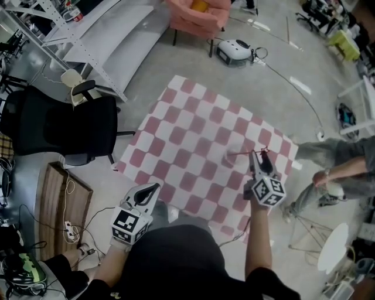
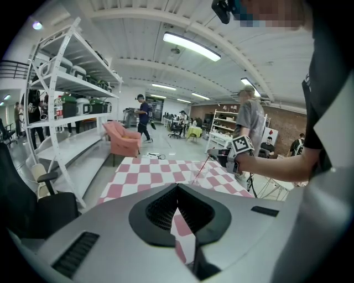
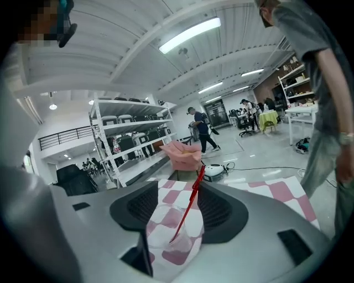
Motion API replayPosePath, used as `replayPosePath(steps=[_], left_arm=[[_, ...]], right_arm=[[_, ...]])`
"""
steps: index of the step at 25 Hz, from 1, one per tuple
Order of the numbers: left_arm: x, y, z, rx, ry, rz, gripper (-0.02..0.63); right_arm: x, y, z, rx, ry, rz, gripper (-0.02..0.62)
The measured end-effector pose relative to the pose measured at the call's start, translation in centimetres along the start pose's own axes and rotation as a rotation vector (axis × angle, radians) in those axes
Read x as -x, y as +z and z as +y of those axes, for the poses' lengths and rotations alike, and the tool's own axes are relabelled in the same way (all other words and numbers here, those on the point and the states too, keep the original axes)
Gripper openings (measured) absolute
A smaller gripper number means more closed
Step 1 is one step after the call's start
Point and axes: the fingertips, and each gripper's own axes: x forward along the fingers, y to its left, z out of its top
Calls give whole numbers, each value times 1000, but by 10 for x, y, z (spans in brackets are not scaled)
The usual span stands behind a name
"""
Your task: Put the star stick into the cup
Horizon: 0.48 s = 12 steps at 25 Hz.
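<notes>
A clear plastic cup (image 3: 176,236) stands on the red-and-white checked table (image 1: 193,135), seen between the spread jaws of my right gripper (image 3: 180,188). The red star stick (image 3: 189,209) leans in the cup, its lower end at the bottom and its upper end beside the right jaw's tip; neither pad presses on it. In the head view the right gripper (image 1: 256,156) hovers at the table's right side, with the stick (image 1: 246,153) slanting toward the cup (image 1: 229,159). My left gripper (image 1: 150,189) is shut and empty near the table's front edge, far from the cup (image 2: 198,176).
A black office chair (image 1: 64,129) stands left of the table and a wooden board (image 1: 58,199) lies below it. A pink armchair (image 1: 196,14) and a robot vacuum (image 1: 234,51) sit beyond the table. A person (image 1: 340,161) bends at the right, near a white stool (image 1: 333,246).
</notes>
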Motion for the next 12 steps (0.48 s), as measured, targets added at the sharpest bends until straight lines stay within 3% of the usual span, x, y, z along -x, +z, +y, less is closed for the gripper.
replayPosePath(steps=[12], left_arm=[[0,11,0,-13,-52,-41,41]], right_arm=[[25,17,-5,-15,-67,-18,249]])
